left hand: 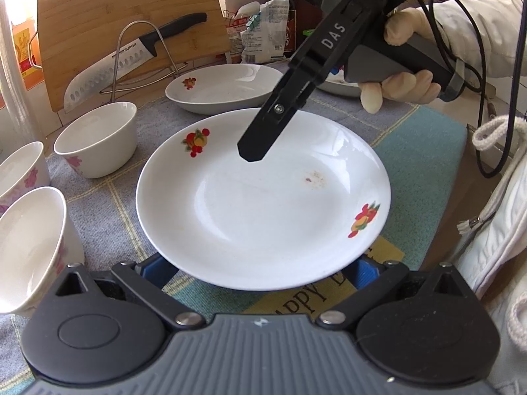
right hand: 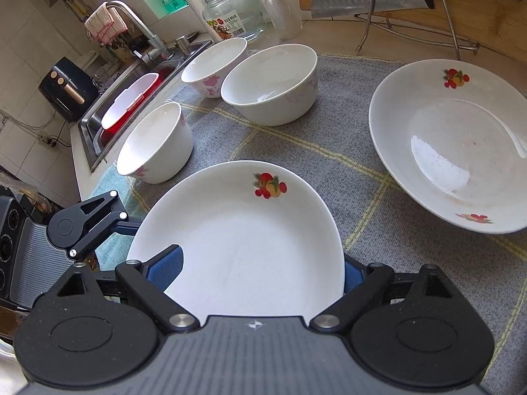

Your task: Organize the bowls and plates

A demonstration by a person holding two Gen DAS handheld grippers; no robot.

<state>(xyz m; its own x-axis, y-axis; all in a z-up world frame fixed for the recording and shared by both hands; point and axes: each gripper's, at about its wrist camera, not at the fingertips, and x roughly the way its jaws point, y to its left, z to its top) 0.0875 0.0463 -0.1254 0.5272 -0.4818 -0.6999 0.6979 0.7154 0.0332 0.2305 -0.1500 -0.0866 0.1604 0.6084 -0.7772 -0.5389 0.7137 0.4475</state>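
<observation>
A kitchen counter beside a sink, spread with a grey checked cloth [right hand: 378, 197], carries your plates and bowls.

Your right gripper [right hand: 260, 273] stands wide, its blue pads either side of the near white plate [right hand: 243, 247] with the fruit print; whether the pads press it, you cannot tell. Your left gripper [left hand: 260, 271] also stands wide at that plate's near rim, its grip equally unclear. A second plate [right hand: 454, 144] lies apart to the right on the cloth. Three white bowls [right hand: 270, 85] sit upright near the sink. A cutting board [left hand: 131, 33] and knife [left hand: 131, 62] lean behind.
</observation>
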